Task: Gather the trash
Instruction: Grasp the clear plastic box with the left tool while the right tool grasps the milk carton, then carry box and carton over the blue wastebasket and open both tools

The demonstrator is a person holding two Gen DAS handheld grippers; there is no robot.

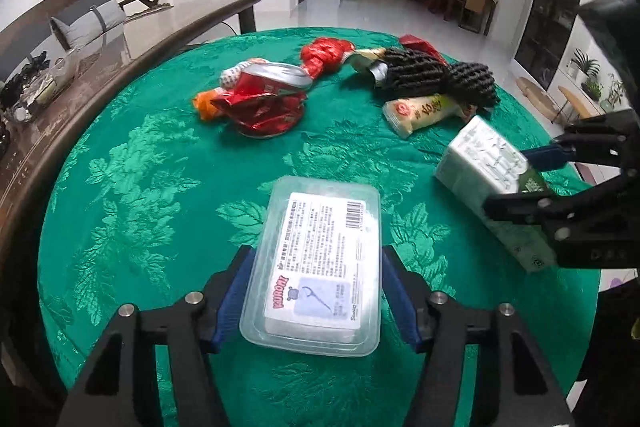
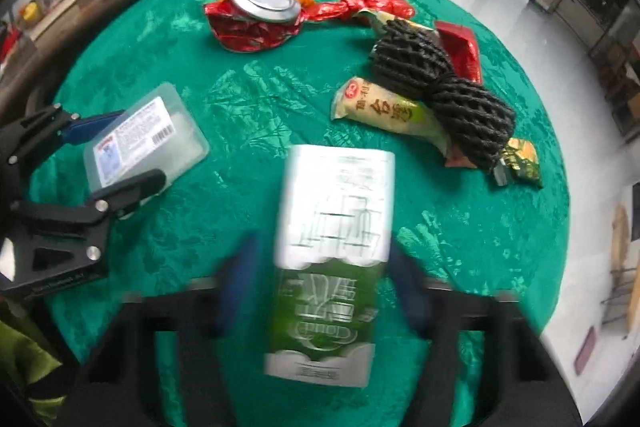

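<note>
L jaws (image 1: 316, 303) clamp plastic box (image 1: 316, 267) | R jaws (image 2: 324, 295) clamp carton (image 2: 332, 247) | crushed can (image 1: 260, 99), wrappers beyond

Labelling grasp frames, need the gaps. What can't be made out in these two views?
- Right tool, right wrist view: motion blur hides whether its pads touch the green-and-white carton.
- Clear plastic box, left wrist view: label print too small to read.
- Black foam net, both views: covers part of the wrappers beneath.
- Trash bin: in neither view.
</note>
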